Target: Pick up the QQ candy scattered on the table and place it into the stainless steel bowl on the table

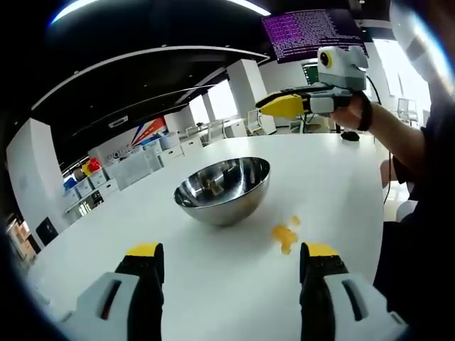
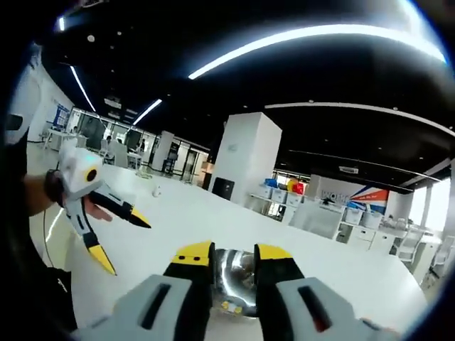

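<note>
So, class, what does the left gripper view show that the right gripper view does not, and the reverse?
Left gripper view: yellow candy lying on the white table beside the steel bowl, and a dark screen of purple text.
Right gripper view: the bowl close up, seen through the gap between that gripper's own jaws.
Both: the bowl, the table, the open left gripper and the hand-held right gripper.

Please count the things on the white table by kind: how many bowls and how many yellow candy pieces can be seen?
Round stainless steel bowl: 1
Yellow candy pieces: 2, a larger one and a small one
Total: 3
</note>
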`<state>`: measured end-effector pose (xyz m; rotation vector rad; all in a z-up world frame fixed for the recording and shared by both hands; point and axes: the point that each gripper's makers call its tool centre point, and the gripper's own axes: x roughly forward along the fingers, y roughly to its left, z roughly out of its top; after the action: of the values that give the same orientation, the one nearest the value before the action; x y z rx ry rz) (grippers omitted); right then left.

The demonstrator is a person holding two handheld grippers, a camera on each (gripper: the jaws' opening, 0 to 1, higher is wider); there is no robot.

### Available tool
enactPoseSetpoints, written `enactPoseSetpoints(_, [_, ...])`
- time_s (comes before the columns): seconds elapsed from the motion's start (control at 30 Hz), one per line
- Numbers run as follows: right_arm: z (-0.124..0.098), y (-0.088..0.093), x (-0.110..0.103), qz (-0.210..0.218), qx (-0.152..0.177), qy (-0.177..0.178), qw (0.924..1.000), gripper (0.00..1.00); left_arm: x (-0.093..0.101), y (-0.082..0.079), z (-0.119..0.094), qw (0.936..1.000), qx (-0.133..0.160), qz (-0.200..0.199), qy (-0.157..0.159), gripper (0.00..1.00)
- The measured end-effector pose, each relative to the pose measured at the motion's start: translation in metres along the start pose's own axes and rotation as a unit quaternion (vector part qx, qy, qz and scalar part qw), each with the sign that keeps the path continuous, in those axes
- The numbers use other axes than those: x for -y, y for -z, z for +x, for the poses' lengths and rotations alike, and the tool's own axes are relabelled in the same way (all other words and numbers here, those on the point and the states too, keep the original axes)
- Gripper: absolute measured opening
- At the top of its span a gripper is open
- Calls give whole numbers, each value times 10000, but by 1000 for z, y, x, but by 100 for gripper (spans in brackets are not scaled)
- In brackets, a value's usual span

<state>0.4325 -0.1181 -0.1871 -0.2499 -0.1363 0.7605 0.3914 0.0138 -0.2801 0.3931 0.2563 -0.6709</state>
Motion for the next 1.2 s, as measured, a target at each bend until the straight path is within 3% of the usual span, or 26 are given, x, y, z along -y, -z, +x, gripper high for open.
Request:
enactPoseSetpoints(0.07, [-3,14,-11,-1,-88,-90,9999,20,0,-1,1,10000,4,7,10,78])
enactPoseSetpoints(0.27, [-10,84,-49,125,-790,-512,9955,21,2,0,4,10000,3,8,45,78])
enactPoseSetpoints(0.37, [-10,105,-54,183,-906,-498,9945,21,3,1,5,10000,-24,9,68,78])
enactPoseSetpoints(0.5, [-9,134,-58,562,-1057,-457,9918,19,5,3,6,9999,-55,14,83,78])
enactPoseSetpoints(0.57, [-7,145,-57,509,-1142,-349,9915,18,5,3,6,9999,-59,15,88,78])
enactPoseSetpoints(1.0, [-3,172,-65,501,-1412,-236,9884,17,3,7,7,9999,-89,12,82,77])
enactPoseSetpoints(1.2, [-3,173,-64,514,-1434,-228,9881,16,4,8,9,9999,-109,6,100,77])
